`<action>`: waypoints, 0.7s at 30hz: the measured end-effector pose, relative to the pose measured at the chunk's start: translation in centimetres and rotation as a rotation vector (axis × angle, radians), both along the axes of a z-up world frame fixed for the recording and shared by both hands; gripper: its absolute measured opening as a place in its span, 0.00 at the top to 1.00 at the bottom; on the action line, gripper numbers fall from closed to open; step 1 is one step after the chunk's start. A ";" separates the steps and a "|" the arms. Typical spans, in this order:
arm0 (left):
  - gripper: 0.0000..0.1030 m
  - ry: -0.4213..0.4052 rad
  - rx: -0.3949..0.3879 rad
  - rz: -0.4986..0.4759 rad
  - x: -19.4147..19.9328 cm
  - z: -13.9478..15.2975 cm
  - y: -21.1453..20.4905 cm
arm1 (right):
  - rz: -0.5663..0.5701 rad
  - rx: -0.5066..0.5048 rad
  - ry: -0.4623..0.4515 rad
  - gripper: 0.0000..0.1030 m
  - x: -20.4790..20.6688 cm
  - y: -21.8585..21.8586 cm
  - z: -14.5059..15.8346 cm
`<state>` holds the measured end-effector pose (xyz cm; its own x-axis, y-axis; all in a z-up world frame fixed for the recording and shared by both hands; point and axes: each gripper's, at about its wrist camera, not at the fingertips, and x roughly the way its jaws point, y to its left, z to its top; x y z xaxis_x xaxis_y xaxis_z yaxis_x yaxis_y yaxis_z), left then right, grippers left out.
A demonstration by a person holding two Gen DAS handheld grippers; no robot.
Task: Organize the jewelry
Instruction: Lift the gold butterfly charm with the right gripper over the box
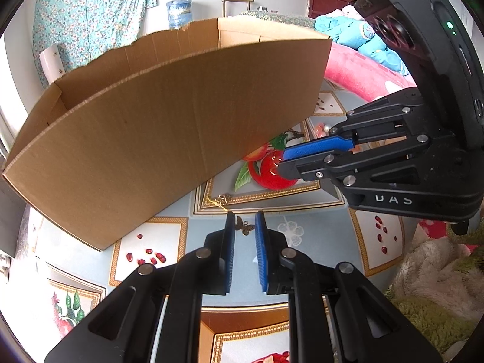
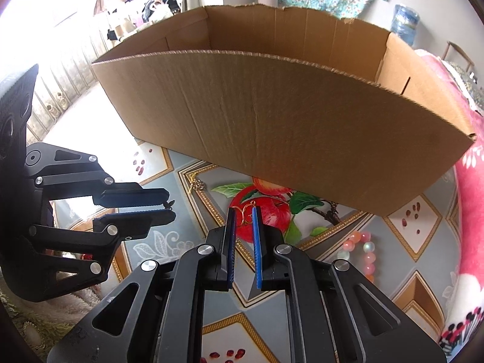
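A large open cardboard box (image 1: 169,127) stands on the patterned tablecloth; it also shows in the right wrist view (image 2: 287,127). My left gripper (image 1: 245,219) is partly open, its fingertips either side of a small bronze butterfly charm (image 1: 244,226) on the cloth. My right gripper (image 2: 243,214) is partly open around a thin gold hoop earring (image 2: 245,213) lying on the printed apple. A gold chain piece (image 1: 222,200) lies near the box; it shows in the right wrist view (image 2: 198,185) too. A pink and white bead bracelet (image 2: 363,254) lies to the right.
The tablecloth (image 1: 317,260) has printed apples and pomegranate seeds. A pink blanket (image 2: 472,211) borders the right side. A fluffy green and white rug (image 1: 432,287) lies at the near edge. The right gripper shows in the left wrist view (image 1: 279,163).
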<state>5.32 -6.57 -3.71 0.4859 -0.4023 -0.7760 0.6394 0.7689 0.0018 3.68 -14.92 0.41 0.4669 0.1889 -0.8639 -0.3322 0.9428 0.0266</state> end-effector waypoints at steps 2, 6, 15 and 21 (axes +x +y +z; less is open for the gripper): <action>0.88 -0.012 -0.004 -0.001 -0.4 0.4 0.0 | -0.002 0.002 -0.015 0.92 -0.5 -0.2 0.5; 0.88 -0.039 -0.025 -0.005 -1.3 1.7 0.2 | -0.008 0.017 -0.055 0.92 -1.7 -0.3 2.0; 0.88 -0.140 -0.136 -0.052 -2.6 7.3 0.7 | -0.003 0.110 -0.204 0.92 -4.3 -1.2 7.7; 0.88 -0.192 -0.211 -0.076 -1.9 11.5 0.9 | -0.007 0.178 -0.319 0.92 -4.2 -2.2 11.4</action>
<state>3.46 -5.65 7.77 0.5775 -0.5863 -0.5681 0.6990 0.7146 -0.0270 -0.52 -17.12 11.85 0.7096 0.3191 -0.6282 -0.3437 0.9351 0.0867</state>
